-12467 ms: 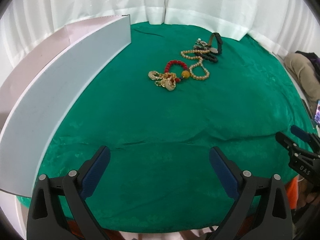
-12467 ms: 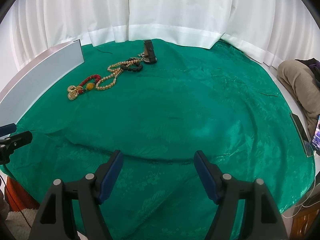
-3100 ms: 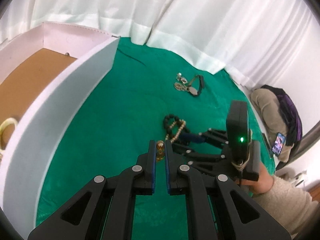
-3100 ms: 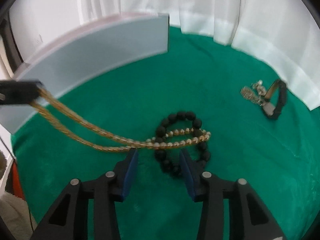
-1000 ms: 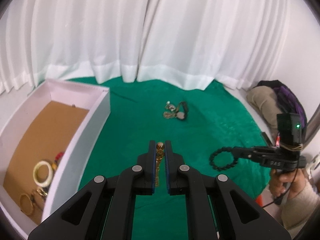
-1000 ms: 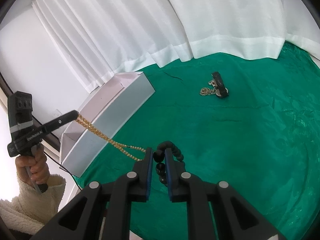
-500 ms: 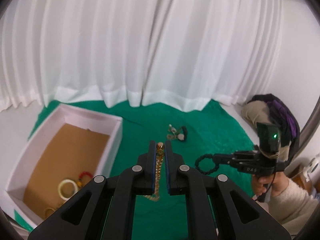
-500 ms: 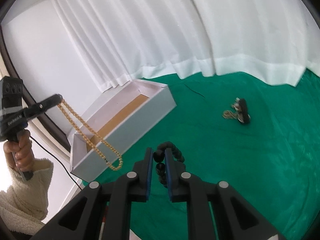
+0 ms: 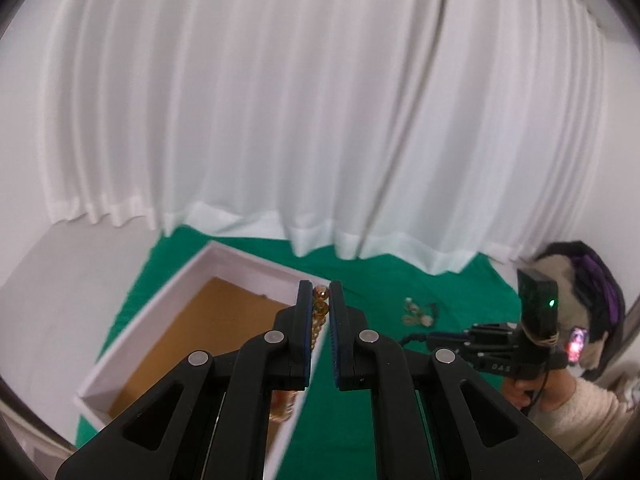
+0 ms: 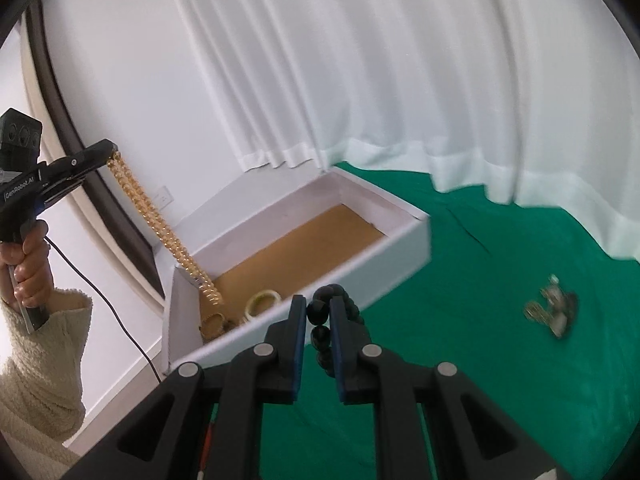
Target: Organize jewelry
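My left gripper (image 9: 320,294) is shut on a gold bead necklace (image 9: 319,312). In the right wrist view that gripper (image 10: 109,149) holds the necklace (image 10: 160,226) high, and its lower end hangs into the white box (image 10: 384,248) with the brown floor. My right gripper (image 10: 318,312) is shut on a black bead bracelet (image 10: 320,338) above the green cloth beside the box's near wall. The right gripper also shows in the left wrist view (image 9: 436,336). A small pile of watch and chain (image 10: 554,310) lies on the cloth.
In the box lie a cream bangle (image 10: 262,304) and gold pieces (image 10: 216,326). White curtains (image 9: 320,120) hang behind the table with the green cloth (image 10: 480,360). A white wall and a dark frame (image 10: 100,208) stand left of the box.
Both grippers have risen. The left one has carried the gold necklace over the box, so its end now hangs inside. The right one still holds the black bracelet.
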A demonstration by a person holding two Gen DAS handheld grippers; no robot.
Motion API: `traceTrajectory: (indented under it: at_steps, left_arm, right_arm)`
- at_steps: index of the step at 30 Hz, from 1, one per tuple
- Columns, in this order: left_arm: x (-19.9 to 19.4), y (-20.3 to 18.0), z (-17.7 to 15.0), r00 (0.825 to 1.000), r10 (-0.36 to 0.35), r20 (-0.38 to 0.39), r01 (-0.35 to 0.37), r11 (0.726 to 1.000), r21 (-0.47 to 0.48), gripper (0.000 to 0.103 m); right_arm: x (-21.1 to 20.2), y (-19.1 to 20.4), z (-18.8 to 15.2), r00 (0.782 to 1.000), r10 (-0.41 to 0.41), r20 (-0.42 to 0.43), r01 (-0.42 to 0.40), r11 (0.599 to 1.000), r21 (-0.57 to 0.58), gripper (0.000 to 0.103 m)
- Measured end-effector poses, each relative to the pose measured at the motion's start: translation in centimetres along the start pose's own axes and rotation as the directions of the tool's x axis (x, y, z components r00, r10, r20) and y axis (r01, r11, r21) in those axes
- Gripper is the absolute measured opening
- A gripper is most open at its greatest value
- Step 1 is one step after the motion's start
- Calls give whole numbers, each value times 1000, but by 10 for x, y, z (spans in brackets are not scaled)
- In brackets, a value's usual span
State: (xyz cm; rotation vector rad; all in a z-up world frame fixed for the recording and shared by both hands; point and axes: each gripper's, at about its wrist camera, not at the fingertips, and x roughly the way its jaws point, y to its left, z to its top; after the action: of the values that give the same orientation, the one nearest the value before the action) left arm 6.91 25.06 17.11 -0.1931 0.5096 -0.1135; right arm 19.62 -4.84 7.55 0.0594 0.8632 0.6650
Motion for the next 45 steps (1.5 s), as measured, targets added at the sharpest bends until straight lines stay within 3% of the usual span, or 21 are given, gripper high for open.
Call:
traceTrajectory:
  at_steps: [9, 16, 23, 26, 30, 31, 32, 34, 39, 40, 42, 45]
  left_arm:
    - [19, 70, -22, 994, 89, -70, -95, 991, -95, 6]
    - [43, 110, -57, 983, 107, -152, -128, 982, -140, 6]
    - [67, 140, -79, 961, 198, -194, -224, 967, -121, 6]
    - [87, 152, -97, 944, 224, -241, -259, 958, -120, 6]
    - [106, 158, -118, 921, 272, -280, -308, 947, -94, 8]
    - [107, 159, -120, 916, 285, -283, -322, 943, -90, 13]
    - [108, 159, -124, 911, 295, -287, -332, 939, -89, 25]
    - [103, 154, -128, 917, 287, -275, -327, 938, -112, 44]
    - [85, 113, -130, 936, 276, -217, -298, 951, -80, 58]
    - [81, 101, -131, 944, 263, -200, -281, 957, -68, 65]
    - [74, 72, -133, 959, 229, -167, -239, 970, -44, 73]
    - [69, 18, -146, 978, 144, -149, -146, 989, 1, 83]
  right_arm:
    - [78, 51, 73, 996, 85, -14, -85, 994, -65, 12]
    - [157, 67, 99, 996, 56, -65, -62, 993, -97, 12]
    - [236, 54, 86, 984, -100, -147, 75, 983, -165, 12]
    - [262, 47, 69, 958, -230, -172, 184, 951, -250, 12]
    - [285, 37, 46, 919, -329, -216, 261, 920, -291, 13]
    - [283, 35, 45, 917, -338, -213, 274, 920, -281, 19]
    - [278, 31, 43, 919, -338, -203, 283, 924, -256, 37]
    - [259, 26, 44, 931, -326, -163, 291, 935, -203, 54]
    - [198, 12, 35, 946, -311, -91, 300, 947, -116, 54]
    - [186, 9, 28, 946, -312, -83, 304, 947, -102, 55]
    - [160, -1, 5, 943, -324, -78, 319, 945, -69, 60]
    - [126, -23, -41, 921, -379, -95, 376, 925, -48, 62]
